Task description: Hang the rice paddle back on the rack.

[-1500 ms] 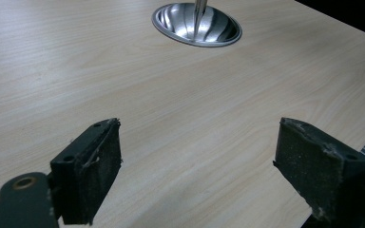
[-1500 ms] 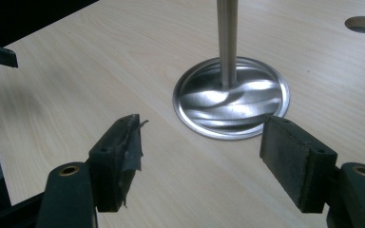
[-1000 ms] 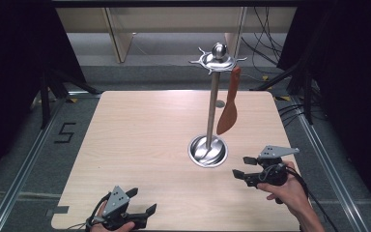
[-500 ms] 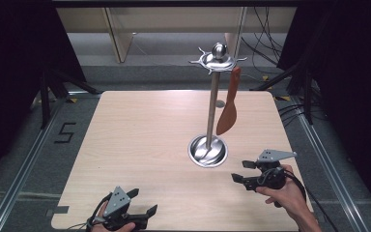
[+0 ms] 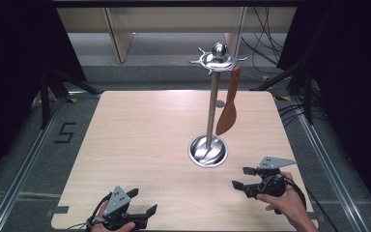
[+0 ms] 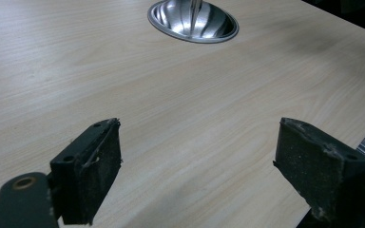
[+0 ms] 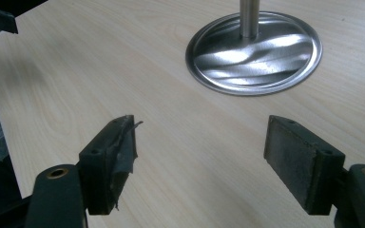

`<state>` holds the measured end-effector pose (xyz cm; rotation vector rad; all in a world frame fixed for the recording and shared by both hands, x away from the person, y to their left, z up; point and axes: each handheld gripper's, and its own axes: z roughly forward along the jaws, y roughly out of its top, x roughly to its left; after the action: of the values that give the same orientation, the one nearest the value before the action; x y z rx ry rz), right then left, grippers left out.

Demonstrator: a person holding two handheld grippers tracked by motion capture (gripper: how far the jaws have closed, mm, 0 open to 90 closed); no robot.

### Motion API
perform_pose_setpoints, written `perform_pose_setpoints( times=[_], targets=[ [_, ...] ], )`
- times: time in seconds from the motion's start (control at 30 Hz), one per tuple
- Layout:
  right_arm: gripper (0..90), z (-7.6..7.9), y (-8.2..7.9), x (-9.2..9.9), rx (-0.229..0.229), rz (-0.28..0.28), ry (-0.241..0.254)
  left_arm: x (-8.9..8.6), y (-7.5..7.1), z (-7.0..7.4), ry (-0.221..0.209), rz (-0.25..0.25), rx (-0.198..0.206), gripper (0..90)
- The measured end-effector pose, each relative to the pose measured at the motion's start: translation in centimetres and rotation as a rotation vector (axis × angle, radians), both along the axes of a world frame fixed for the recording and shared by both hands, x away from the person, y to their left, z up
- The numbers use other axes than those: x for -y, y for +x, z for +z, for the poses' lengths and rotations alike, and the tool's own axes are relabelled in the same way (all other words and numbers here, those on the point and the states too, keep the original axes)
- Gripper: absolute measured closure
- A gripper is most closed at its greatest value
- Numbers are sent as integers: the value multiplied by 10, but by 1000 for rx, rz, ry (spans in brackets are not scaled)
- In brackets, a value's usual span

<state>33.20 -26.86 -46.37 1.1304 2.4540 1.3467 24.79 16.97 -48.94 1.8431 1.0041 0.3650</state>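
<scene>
A steel utensil stand rises from a round dished base to a spoked hub at the centre right of the pale wooden table. An orange-brown spatula hangs from a hook on the hub's right side. My left gripper rests at the near edge, open, with bare table between its pads. My right gripper sits near and right of the base, held in a hand. Its jaws have just been opening, with nothing between them. The base shows ahead of both grippers.
The table's near edge runs just under both grippers. Grey floor with a painted 5 lies to the left. Black curtains flank both sides, and cables trail behind the far right corner. Wooden furniture legs stand beyond the far edge.
My right gripper has drifted slightly toward the near edge and its jaws stand a little wider. The left gripper, the stand and the spatula have not moved.
</scene>
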Motion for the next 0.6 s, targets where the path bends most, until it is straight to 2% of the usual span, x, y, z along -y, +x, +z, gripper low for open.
perform_pose_setpoints(
  times=[0.13, 0.17, 0.2, 0.23, 0.27, 0.3, 0.33, 0.37, 0.4, 0.43, 0.5, 0.57, 0.6],
  targets=[
    [272, -4, -4, -1, 8, -19, 2, 0, 0, -1, 1, -5, 1, 149],
    [271, -5, -3, 0, 43, 0, -38, 1, 0, -1, 1, -4, 1, 149],
    [271, -5, -3, 0, 43, 0, -38, 1, 0, -1, 7, 0, 1, 149],
    [271, -5, -6, -1, 14, -10, -27, 1, 0, -1, 8, 0, 0, 149],
    [271, -6, -7, -3, 7, -1, -4, 1, 0, -1, 7, 1, -1, 149],
    [268, -6, -6, -1, 31, 14, -31, 0, 1, -1, 34, -20, 10, 149],
    [268, -6, -6, -1, 31, 14, -31, 0, 1, -1, 34, -20, 10, 149],
    [260, -6, -10, -2, 6, -2, -29, 0, 1, -1, 31, -15, 6, 150],
    [260, -6, -10, -2, 6, -2, -29, 0, 1, -1, 32, -20, 11, 150],
    [226, -6, -11, -2, 9, -20, -28, 1, 1, -2, 13, -19, 11, 149],
    [224, -8, -11, -1, 20, -5, -34, 1, 1, -2, 16, -10, -3, 149],
    [200, -7, -15, -1, -23, -29, -21, 1, 1, -2, 13, -12, -1, 149],
    [200, -7, -15, -1, -23, -29, -21, 1, 1, -2, 13, -12, -1, 149]
  ],
)
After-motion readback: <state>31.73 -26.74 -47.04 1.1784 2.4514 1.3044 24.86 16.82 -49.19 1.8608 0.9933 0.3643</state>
